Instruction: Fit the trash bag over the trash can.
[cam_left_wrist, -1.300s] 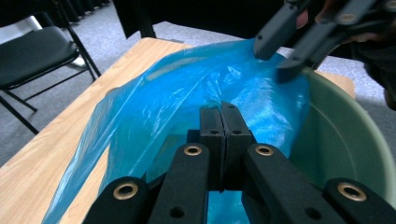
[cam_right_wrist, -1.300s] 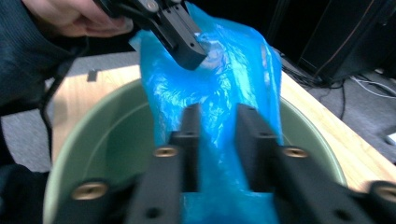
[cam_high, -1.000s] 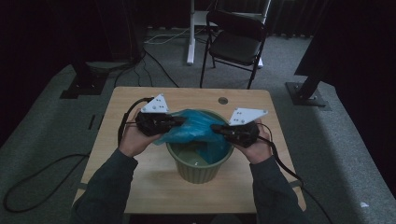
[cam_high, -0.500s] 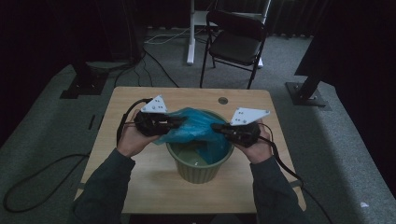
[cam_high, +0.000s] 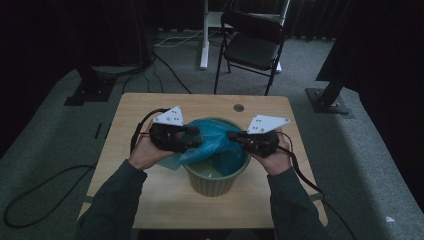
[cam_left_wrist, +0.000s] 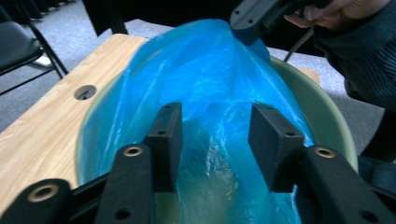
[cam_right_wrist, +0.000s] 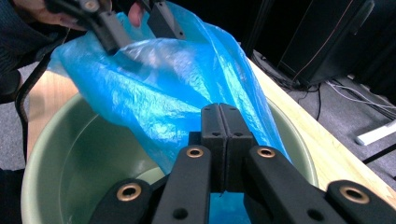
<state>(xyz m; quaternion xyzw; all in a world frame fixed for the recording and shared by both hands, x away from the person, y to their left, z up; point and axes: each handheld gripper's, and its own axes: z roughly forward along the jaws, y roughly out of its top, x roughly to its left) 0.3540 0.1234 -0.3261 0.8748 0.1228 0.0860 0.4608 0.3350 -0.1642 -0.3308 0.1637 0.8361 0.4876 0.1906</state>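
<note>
Thin blue plastic bag (cam_high: 212, 142) draping over round green plastic bucket (cam_high: 216, 181) at frame centre, right hand-held gripper (cam_high: 234, 135) pinching its film, left hand-held gripper (cam_high: 196, 134) just opening, released, film lying between its jaws.

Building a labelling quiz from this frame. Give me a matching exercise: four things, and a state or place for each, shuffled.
Things:
1. left gripper
2. right gripper
3. blue plastic bag
4. green bin

States or places:
A. standing on the wooden table
B. jaws pressed together on the plastic
C. jaws apart, having just been opening, plastic between the pads without being pinched
D. draped over the rim and stretched between both grippers

Pairs: 1-C, 2-B, 3-D, 4-A
</note>
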